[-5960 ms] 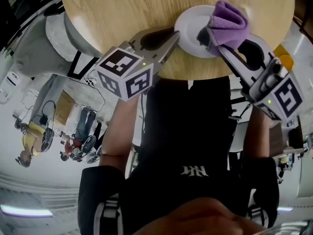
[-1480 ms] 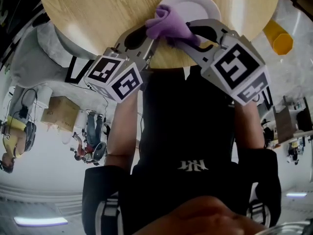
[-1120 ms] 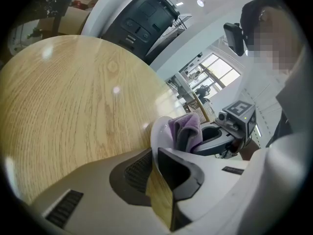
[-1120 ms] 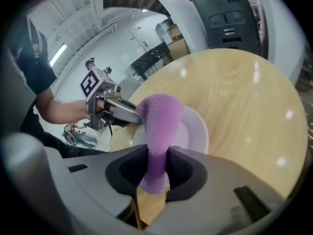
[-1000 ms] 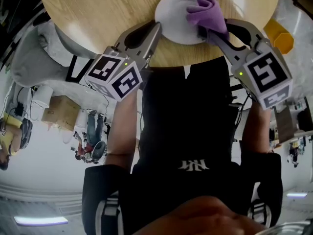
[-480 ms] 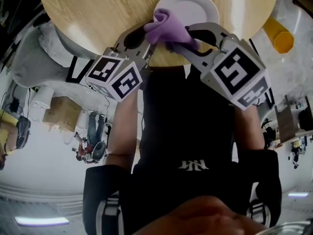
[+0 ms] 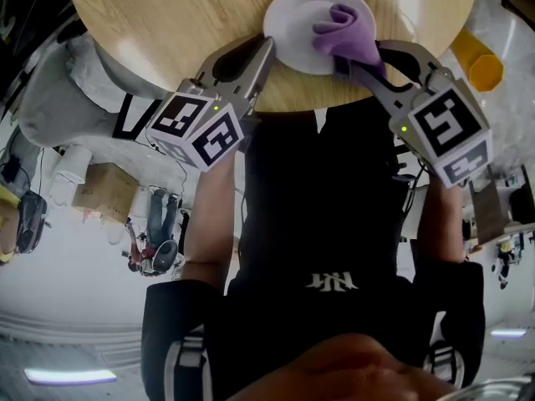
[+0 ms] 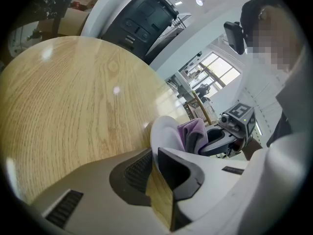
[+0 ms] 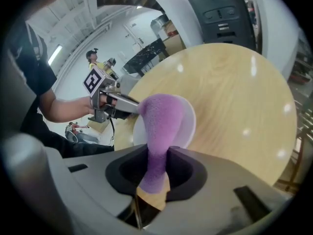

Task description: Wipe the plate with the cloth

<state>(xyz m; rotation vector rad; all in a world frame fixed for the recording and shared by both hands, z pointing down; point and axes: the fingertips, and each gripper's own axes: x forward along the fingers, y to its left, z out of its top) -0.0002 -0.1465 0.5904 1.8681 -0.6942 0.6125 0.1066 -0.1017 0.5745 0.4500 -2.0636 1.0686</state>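
Mid-wipe: right gripper [image 9: 156, 177] clamps folded purple cloth [image 9: 164, 124] on round white plate [image 7: 294, 25]; left gripper [image 8: 155, 166] apparently pinches its rim. Next: sweep across, pressing evenly.

Purple cloth [image 9: 161, 131] in right gripper [image 9: 155, 173], over plate [image 9: 188, 126]

Both grippers point forward and down, side by side. The left gripper [image 7: 267, 50] has its jaws pinched onto the rim of the plate [image 7: 292, 22]. The right gripper [image 7: 349, 58] is clamped tight on the cloth [image 7: 341, 30], which bunches out past its tips.
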